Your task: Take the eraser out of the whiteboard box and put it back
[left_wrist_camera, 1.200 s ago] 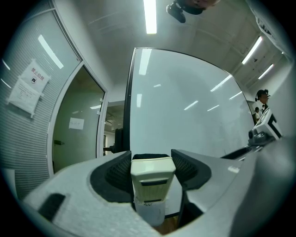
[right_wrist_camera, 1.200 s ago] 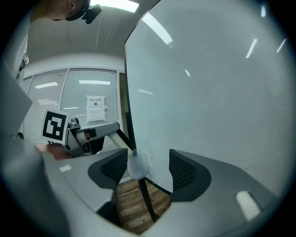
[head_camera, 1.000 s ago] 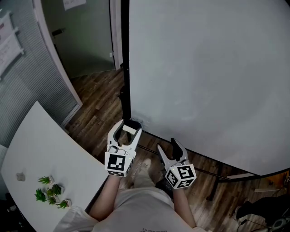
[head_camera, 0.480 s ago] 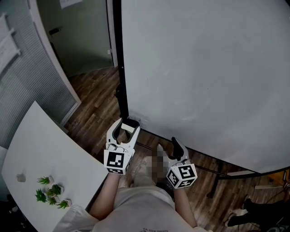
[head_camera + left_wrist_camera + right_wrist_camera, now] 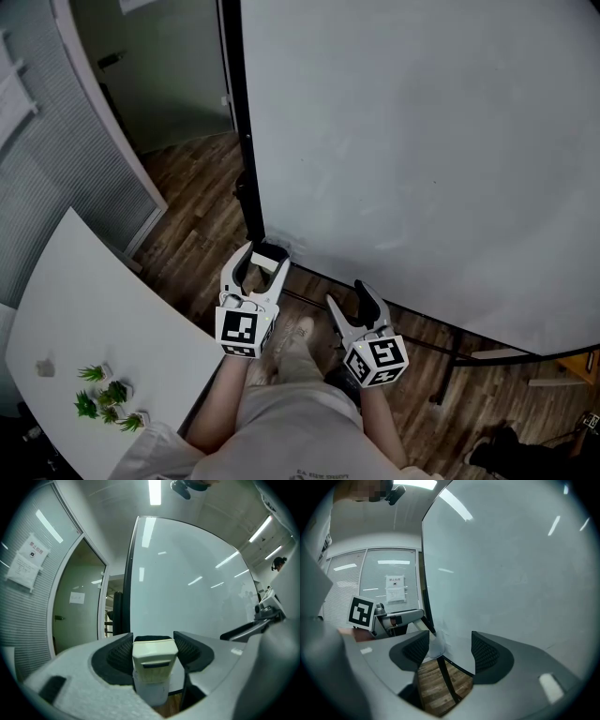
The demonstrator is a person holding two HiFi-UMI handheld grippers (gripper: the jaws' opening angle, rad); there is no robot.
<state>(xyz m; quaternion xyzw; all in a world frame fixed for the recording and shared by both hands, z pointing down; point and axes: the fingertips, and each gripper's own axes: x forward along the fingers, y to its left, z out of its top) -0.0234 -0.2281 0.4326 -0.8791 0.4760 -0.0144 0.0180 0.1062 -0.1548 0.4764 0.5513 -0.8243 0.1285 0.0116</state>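
The left gripper [image 5: 260, 257] holds the eraser [image 5: 265, 264]. In the left gripper view its fingers [image 5: 118, 652] press on the two sides of the eraser [image 5: 154, 660], which stands upright between them, cream body toward the camera and dark felt on the far side. The eraser is in the air just in front of the lower left corner of the whiteboard [image 5: 422, 141], above the wooden floor [image 5: 202, 216].

In the right gripper view a small pale box [image 5: 435, 645] sits at that same corner of the whiteboard [image 5: 511, 573]. The left gripper [image 5: 396, 618] shows beside it. I cannot tell if the eraser touches the box.

The right gripper [image 5: 349, 302] is lower, to the right of the left one, and near the bottom edge of the whiteboard. Its fingers [image 5: 487, 652] stand wide apart and nothing is between them. Through the gap only the floor and a dark leg of the whiteboard stand are seen.

A white worktop [image 5: 94, 309] is at the left. Some small green plants [image 5: 108, 398] stand near its near edge.
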